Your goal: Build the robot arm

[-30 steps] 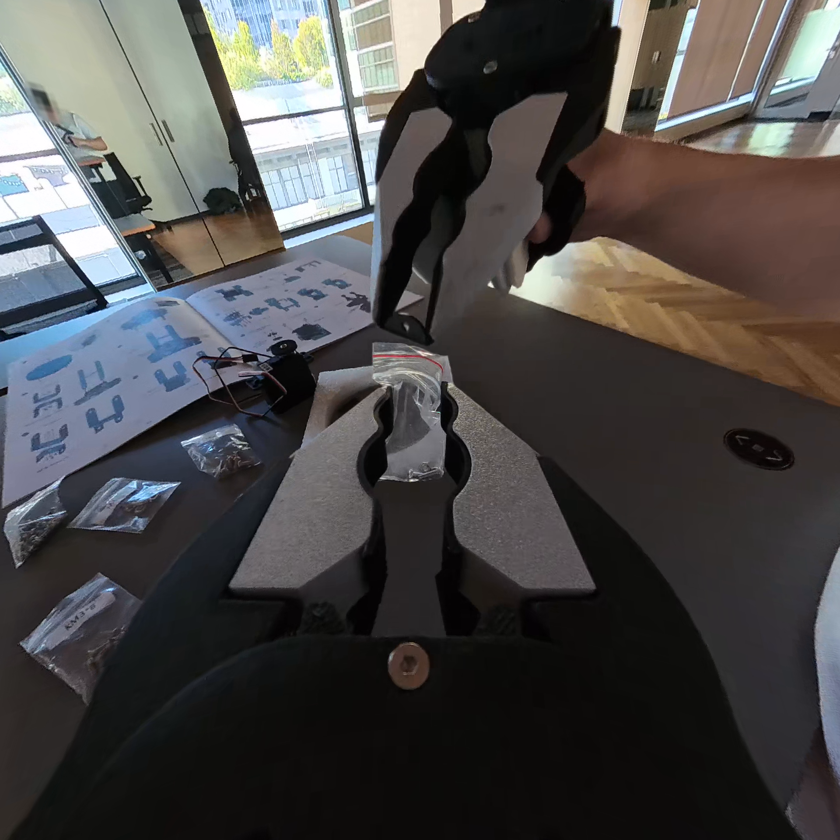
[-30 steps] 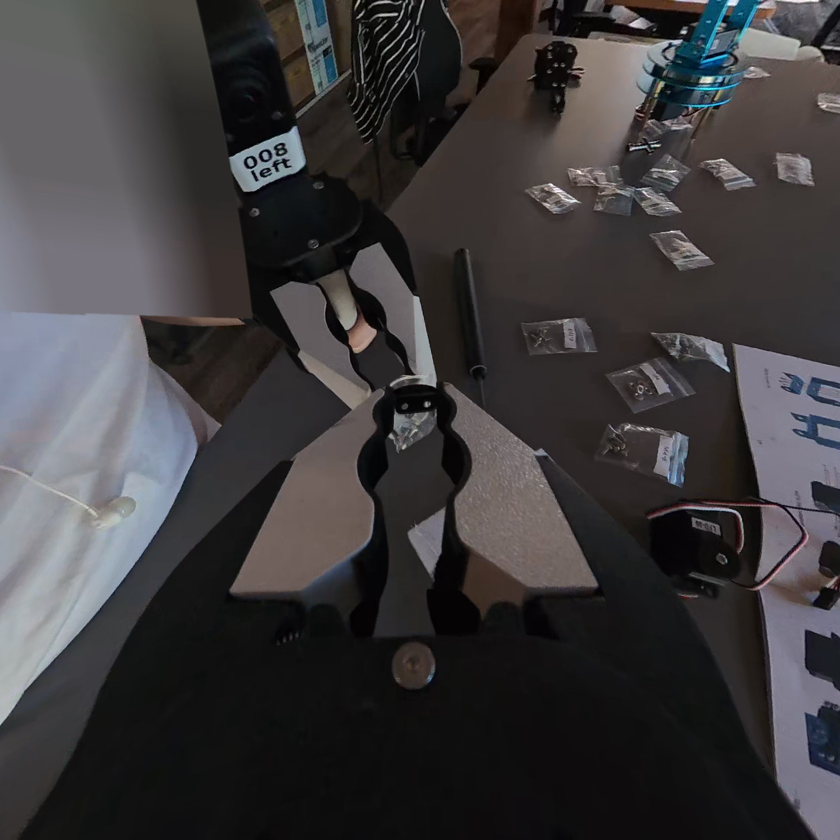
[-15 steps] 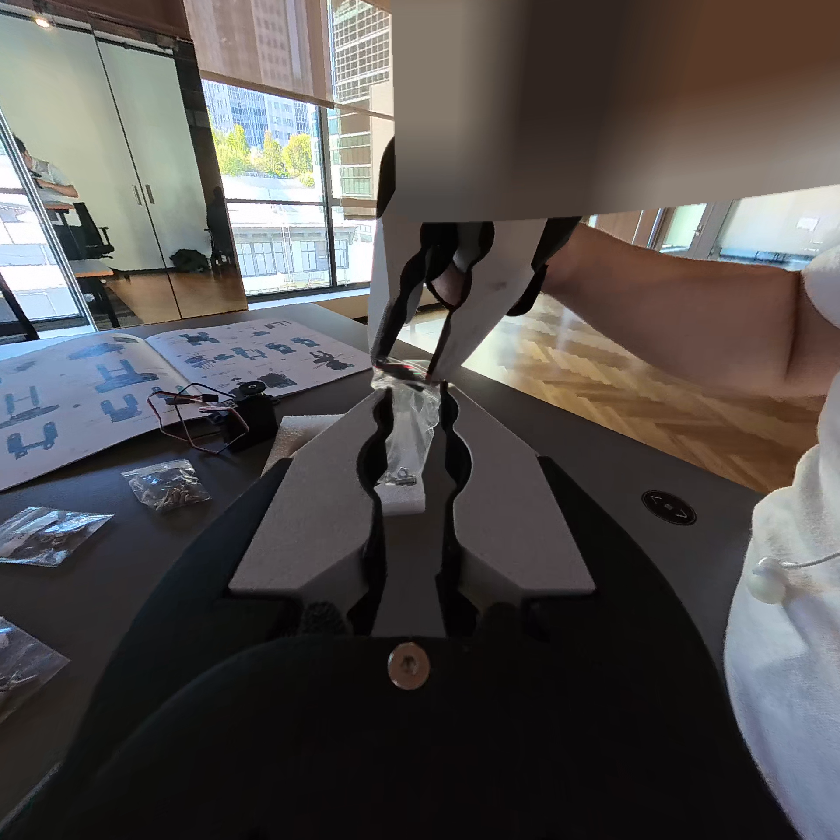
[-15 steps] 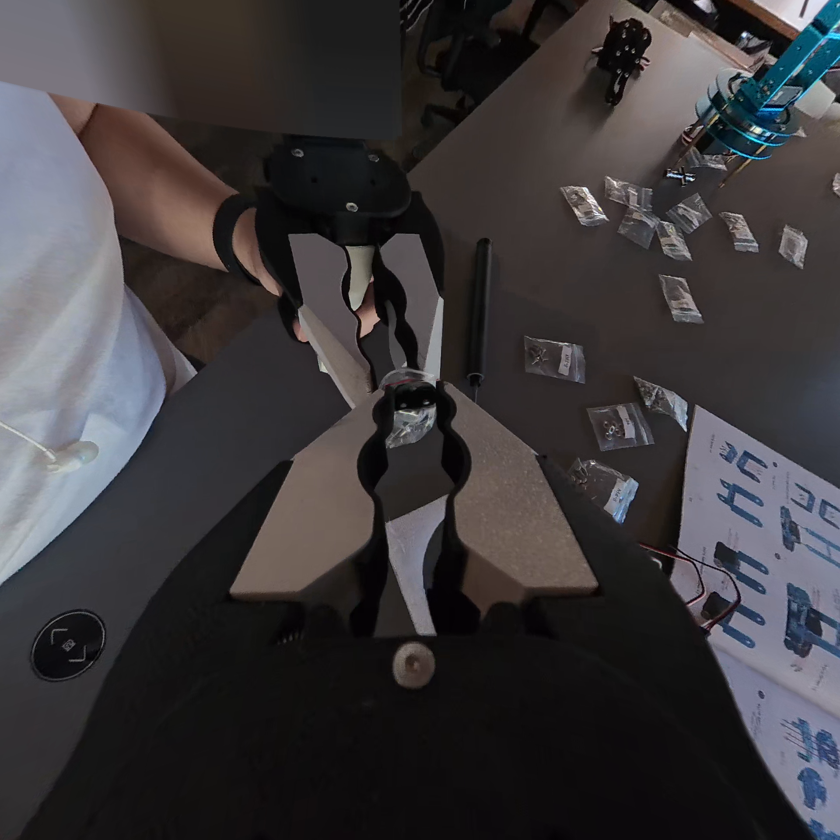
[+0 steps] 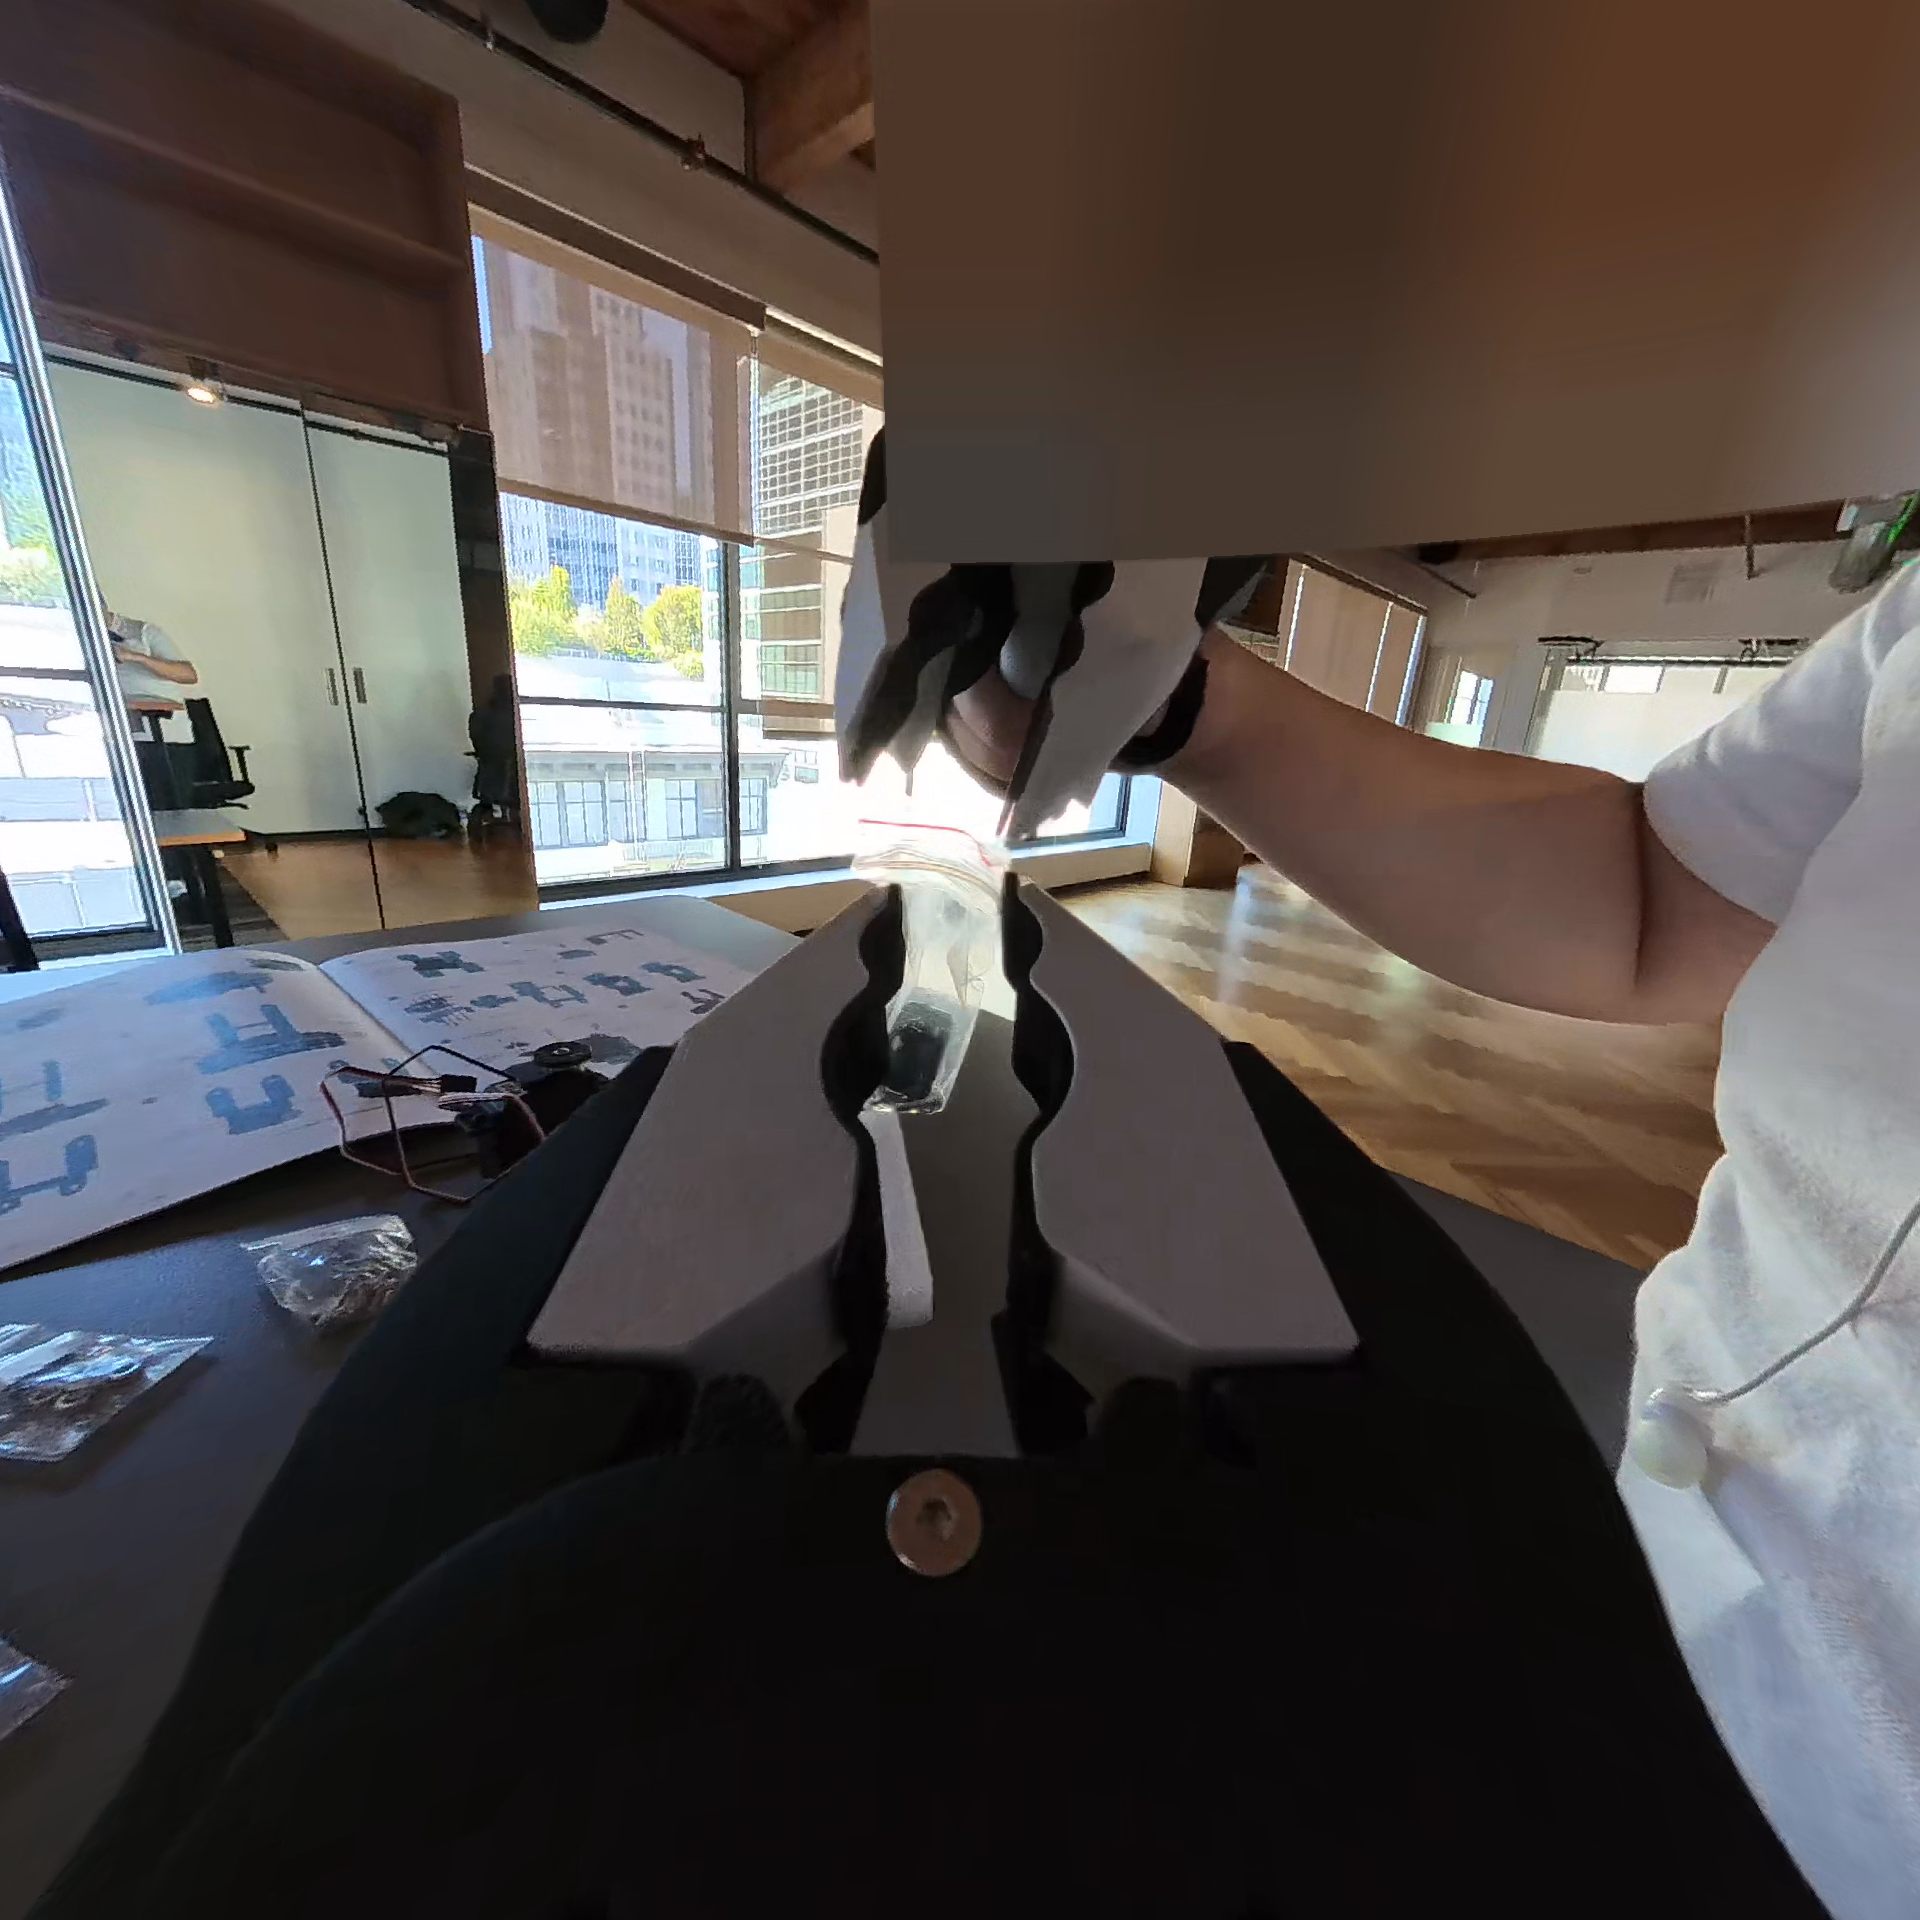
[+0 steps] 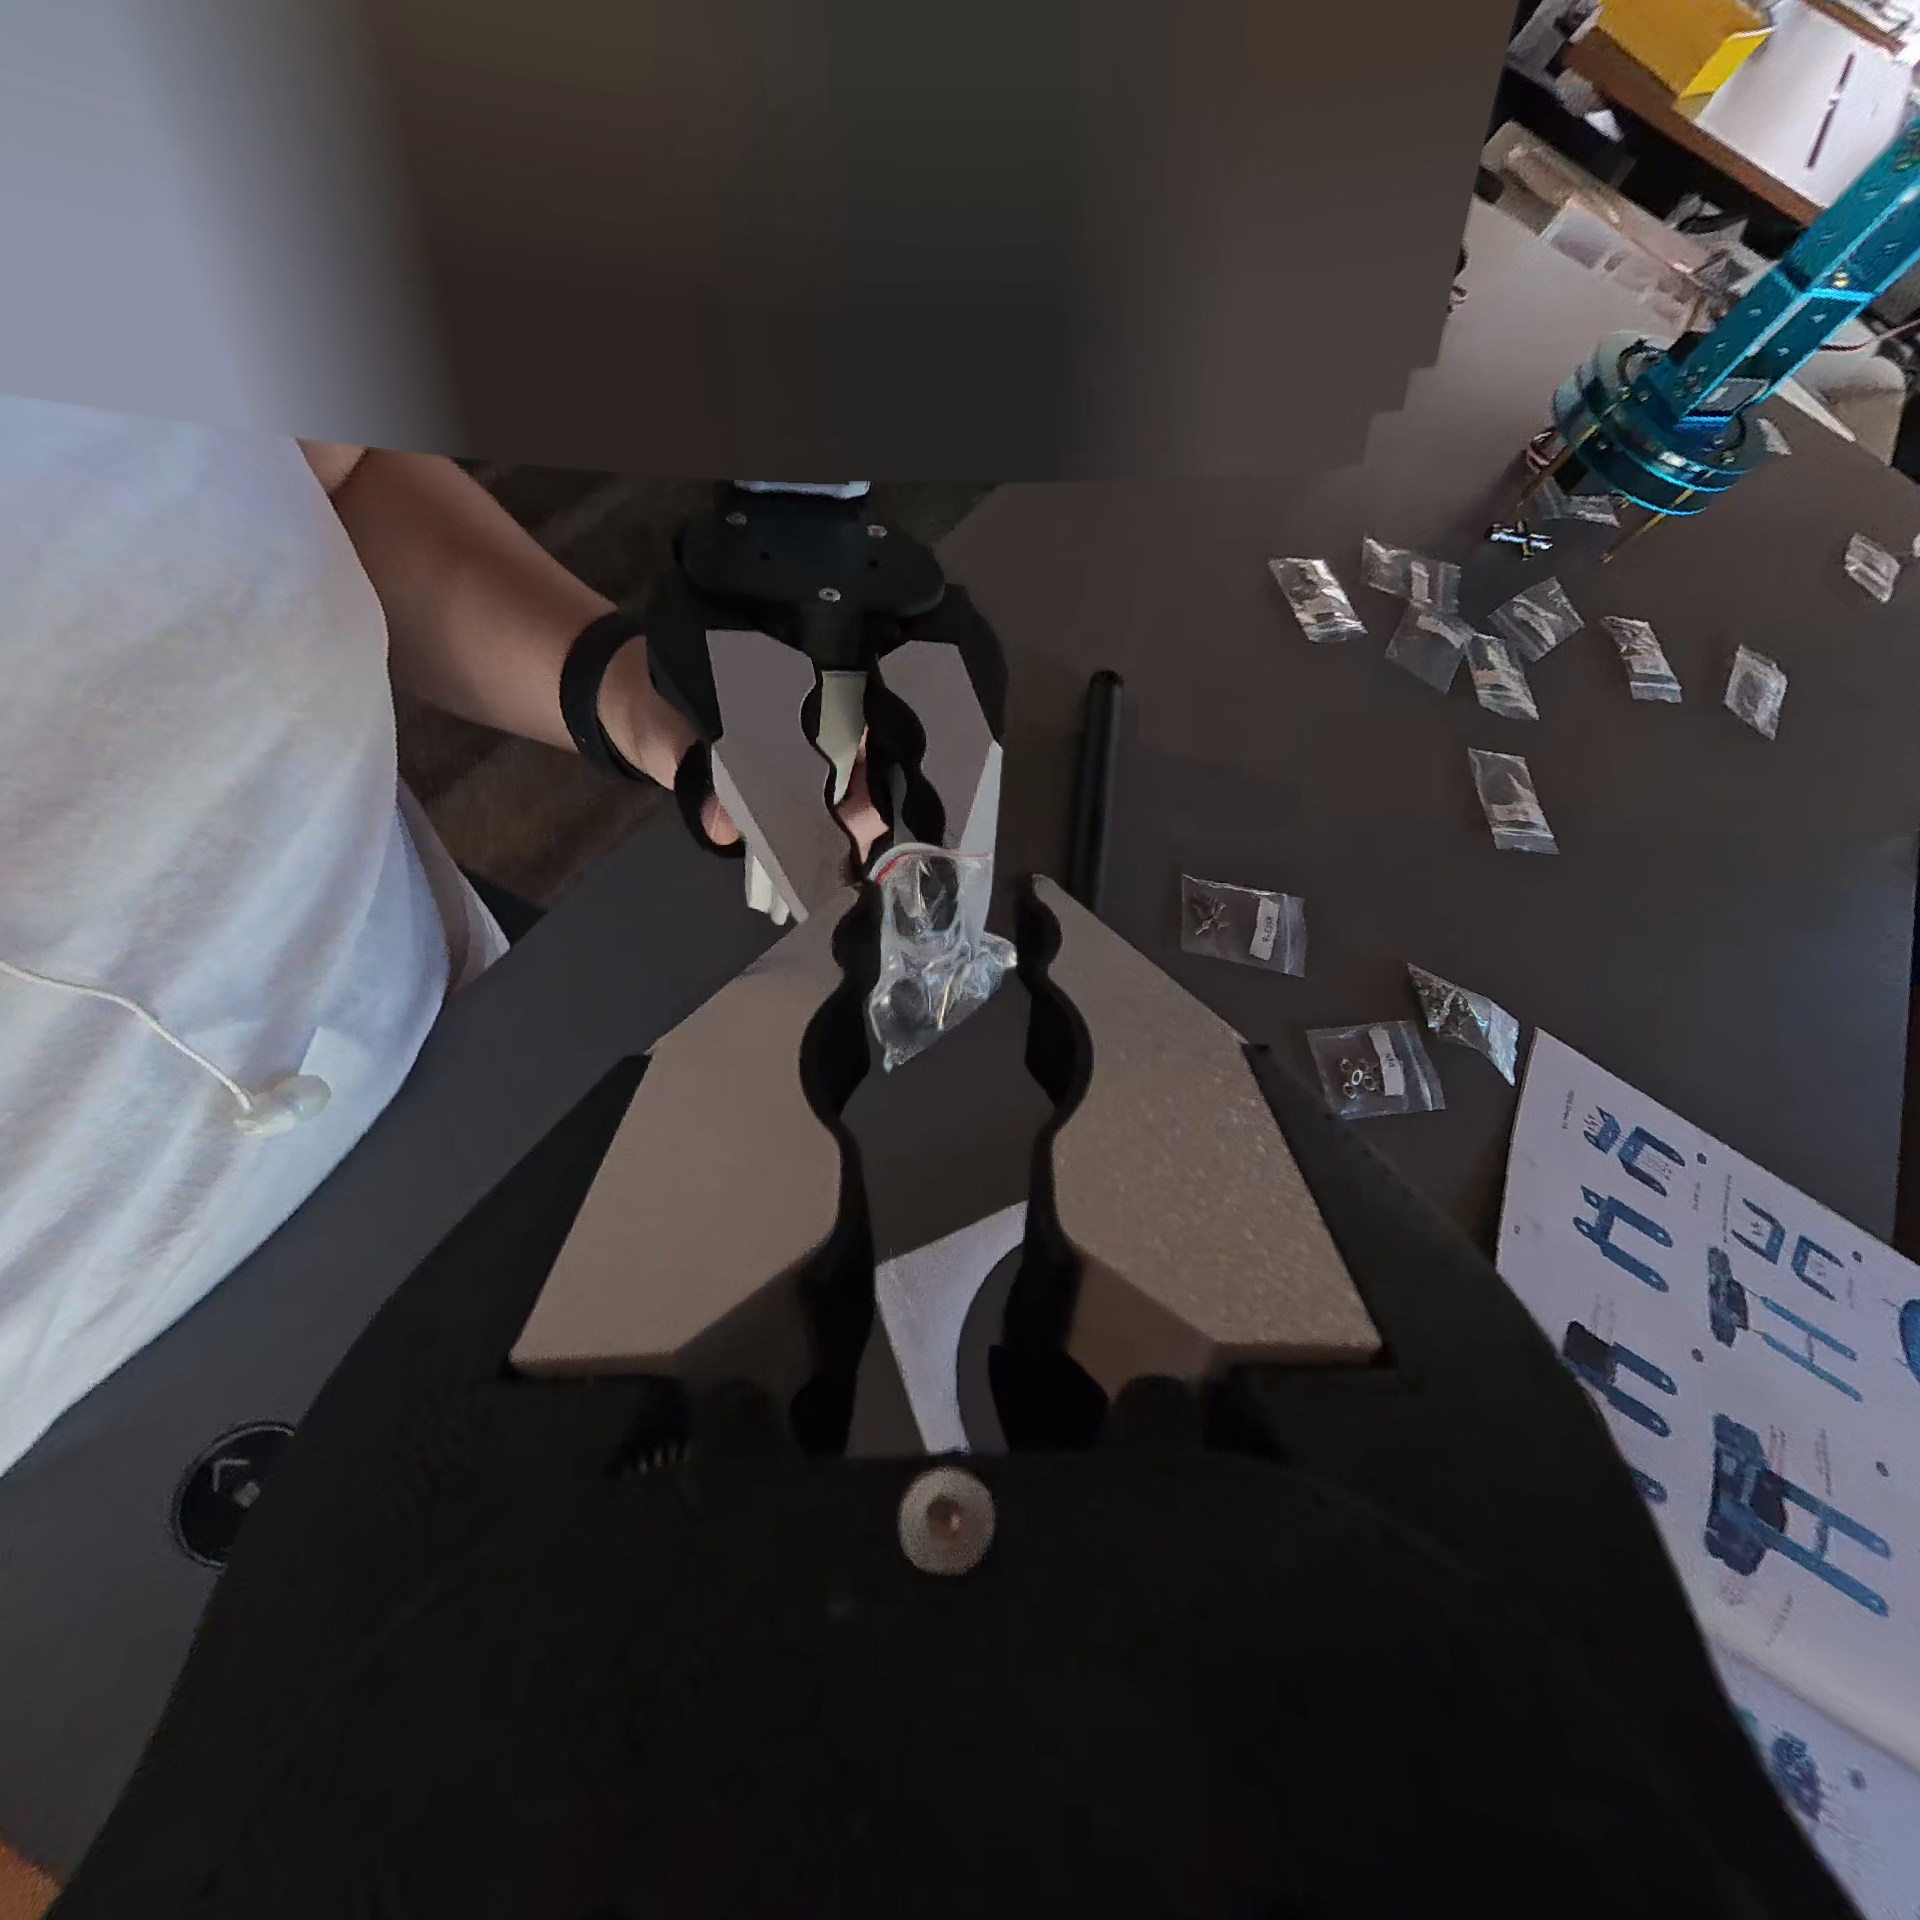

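A small clear zip bag (image 5: pixel 935 966) with a red strip at its mouth and dark small parts inside is pinched near its top between the tips of my left gripper (image 5: pixel 951 899), in the air above the dark table (image 5: pixel 125 1558). My right gripper (image 6: pixel 943 896) faces it tip to tip. Its jaws stand apart, with the bag (image 6: pixel 930 966) hanging loose in the gap. In the left wrist view one of its fingers (image 5: pixel 1101 727) comes down from above, its tip at the bag's top right corner. The left gripper's fingers (image 6: pixel 758 748) show beyond the bag in the right wrist view.
An open instruction booklet (image 5: pixel 312 1039) lies on the table, with a black servo and its wires (image 5: pixel 499 1101) beside it. Several small parts bags (image 6: pixel 1242 925), a black rod (image 6: pixel 1091 790) and a blue metal arm (image 6: pixel 1683 416) lie farther off. A white foam piece (image 6: pixel 935 1299) lies below. The person's white shirt (image 6: pixel 156 831) is close at the side. The tips of both grippers are at nearly the same place. From the left gripper's tips to the white foam piece (image 6: pixel 935 1299) is close to 15 cm.
Both grippers have risen and tilted up from the table, staying tip to tip. The bag stays in the left gripper's tips. The right gripper's jaws have spread a little.
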{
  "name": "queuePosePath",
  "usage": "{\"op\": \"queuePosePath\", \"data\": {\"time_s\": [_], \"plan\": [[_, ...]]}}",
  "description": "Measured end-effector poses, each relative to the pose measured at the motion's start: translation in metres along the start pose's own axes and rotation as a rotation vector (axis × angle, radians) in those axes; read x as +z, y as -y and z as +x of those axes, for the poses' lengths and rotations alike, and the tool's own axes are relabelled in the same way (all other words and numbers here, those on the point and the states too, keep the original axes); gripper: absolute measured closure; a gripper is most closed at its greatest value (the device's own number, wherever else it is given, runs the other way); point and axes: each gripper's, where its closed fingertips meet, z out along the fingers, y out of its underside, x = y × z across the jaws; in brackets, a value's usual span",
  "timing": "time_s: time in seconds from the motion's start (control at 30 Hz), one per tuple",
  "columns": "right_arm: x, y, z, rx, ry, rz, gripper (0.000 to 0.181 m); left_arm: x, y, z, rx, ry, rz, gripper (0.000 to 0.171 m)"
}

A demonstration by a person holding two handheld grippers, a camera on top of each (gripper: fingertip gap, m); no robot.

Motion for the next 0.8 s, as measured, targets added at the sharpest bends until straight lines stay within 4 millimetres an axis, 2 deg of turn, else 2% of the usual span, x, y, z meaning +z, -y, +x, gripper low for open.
{"op": "queuePosePath", "data": {"time_s": [0.07,0.1,0.13,0.2,0.23,0.27,0.33,0.43,0.53,0.63,0.73,0.8], "plan": [[-0.011,-0.002,0.010,0.054,-0.027,0.034,0.155,-0.005,0.001,-0.006,0.011,0.024,-0.008,0.156],[-0.016,-0.012,0.019,0.094,-0.050,0.032,0.156,-0.009,0.001,-0.009,0.014,0.037,-0.013,0.156],[-0.019,-0.032,0.031,0.143,-0.086,-0.006,0.156,-0.013,0.002,-0.012,0.012,0.049,-0.019,0.156],[-0.023,-0.095,0.058,0.244,-0.189,-0.171,0.157,-0.021,0.002,-0.018,0.006,0.069,-0.031,0.156],[-0.022,-0.128,0.064,0.290,-0.215,-0.258,0.156,-0.024,0.003,-0.020,0.004,0.077,-0.038,0.156],[-0.019,-0.151,0.064,0.332,-0.216,-0.303,0.156,-0.027,0.002,-0.022,0.003,0.084,-0.045,0.156],[-0.006,-0.176,0.062,0.388,-0.213,-0.307,0.156,-0.032,0.001,-0.026,0.005,0.096,-0.065,0.155],[0.006,-0.193,0.071,0.409,-0.272,-0.318,0.158,-0.034,0.000,-0.027,0.013,0.103,-0.086,0.156],[0.016,-0.203,0.073,0.442,-0.249,-0.342,0.161,-0.032,-0.001,-0.027,0.017,0.097,-0.100,0.156],[0.019,-0.217,0.076,0.425,-0.262,-0.418,0.160,-0.030,-0.003,-0.026,0.030,0.091,-0.116,0.156],[0.021,-0.219,0.078,0.465,-0.245,-0.413,0.161,-0.027,-0.006,-0.024,0.033,0.081,-0.128,0.156],[0.023,-0.217,0.075,0.512,-0.205,-0.390,0.168,-0.025,-0.008,-0.023,0.032,0.073,-0.140,0.156]]}}
